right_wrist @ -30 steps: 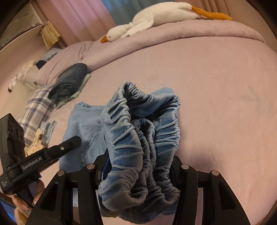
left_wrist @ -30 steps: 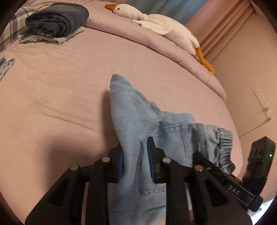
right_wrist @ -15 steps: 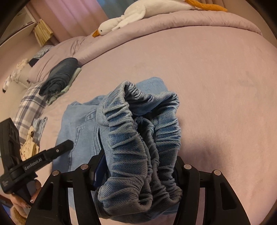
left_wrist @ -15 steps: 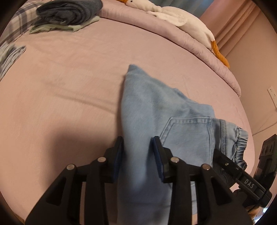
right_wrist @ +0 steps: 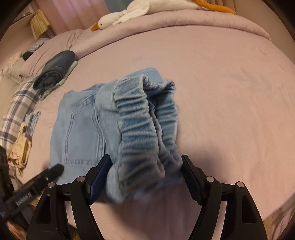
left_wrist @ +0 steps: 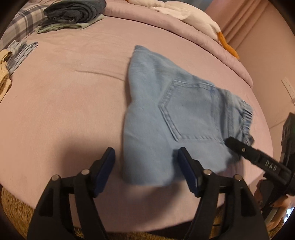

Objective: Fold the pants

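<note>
Light blue denim pants (left_wrist: 184,110) lie folded on the pink bed (left_wrist: 73,92), back pocket up. My left gripper (left_wrist: 146,166) hovers over their near edge. Its jaws are opening, and both pads stand clear of the cloth between them. In the right wrist view the gathered elastic waistband (right_wrist: 143,125) bulges up between the fingers of my right gripper (right_wrist: 145,175). Those jaws are opening too and the bunched band sits loosely between the pads, its lower end blurred. The rest of the pants (right_wrist: 81,129) lies flat to the left, where one finger of the left gripper (right_wrist: 46,175) reaches in.
A pile of dark folded clothes (left_wrist: 73,13) sits at the back left of the bed, with plaid cloth (right_wrist: 18,107) and small garments (left_wrist: 20,53) beside it. A white goose plush (right_wrist: 129,16) lies on the rolled duvet. The bed's front edge (left_wrist: 129,227) is right under the grippers.
My left gripper's jaws spread and let go of the pants' raised edge, which now lies flat on the bed. The right jaws widened around the waistband. Both grippers tipped lower.
</note>
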`<control>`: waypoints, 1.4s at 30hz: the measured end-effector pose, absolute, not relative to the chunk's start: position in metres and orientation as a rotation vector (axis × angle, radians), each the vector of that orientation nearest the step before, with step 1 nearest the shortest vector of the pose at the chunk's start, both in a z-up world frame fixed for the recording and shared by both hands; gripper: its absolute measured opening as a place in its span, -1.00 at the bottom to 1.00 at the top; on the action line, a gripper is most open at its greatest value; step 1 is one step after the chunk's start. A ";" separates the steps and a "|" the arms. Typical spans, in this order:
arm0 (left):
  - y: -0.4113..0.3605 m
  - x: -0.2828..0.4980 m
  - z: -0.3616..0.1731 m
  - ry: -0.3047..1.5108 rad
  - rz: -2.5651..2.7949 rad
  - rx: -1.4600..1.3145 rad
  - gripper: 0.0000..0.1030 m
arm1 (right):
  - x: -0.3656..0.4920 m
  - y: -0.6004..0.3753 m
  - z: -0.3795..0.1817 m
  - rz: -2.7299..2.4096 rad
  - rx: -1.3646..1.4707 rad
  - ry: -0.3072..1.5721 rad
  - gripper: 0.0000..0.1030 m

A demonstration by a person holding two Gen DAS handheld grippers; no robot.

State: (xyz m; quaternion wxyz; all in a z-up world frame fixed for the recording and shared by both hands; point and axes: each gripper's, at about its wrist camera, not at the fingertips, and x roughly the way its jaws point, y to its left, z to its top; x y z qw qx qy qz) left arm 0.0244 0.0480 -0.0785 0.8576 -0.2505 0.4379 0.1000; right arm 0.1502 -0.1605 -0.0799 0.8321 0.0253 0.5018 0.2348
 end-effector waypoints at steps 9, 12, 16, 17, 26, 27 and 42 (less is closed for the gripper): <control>0.038 0.000 -0.031 0.844 0.253 -0.424 0.99 | 0.117 -0.162 -0.030 0.413 -0.069 0.864 0.71; 0.039 -0.008 -0.020 0.809 0.242 -0.440 0.99 | 0.106 -0.163 -0.014 0.419 -0.071 0.795 0.81; 0.034 -0.012 -0.010 0.785 0.237 -0.428 0.99 | 0.095 -0.162 -0.001 0.448 -0.064 0.733 0.85; 0.032 -0.010 -0.007 0.783 0.242 -0.415 0.99 | 0.094 -0.163 0.001 0.448 -0.064 0.727 0.85; 0.023 -0.029 0.005 0.762 0.267 -0.375 0.99 | 0.084 -0.155 -0.003 0.444 -0.085 0.752 0.85; 0.023 -0.030 0.005 0.762 0.270 -0.375 0.99 | 0.083 -0.155 -0.003 0.443 -0.087 0.753 0.85; 0.016 -0.033 0.011 0.754 0.260 -0.374 0.99 | 0.079 -0.152 -0.006 0.443 -0.088 0.763 0.85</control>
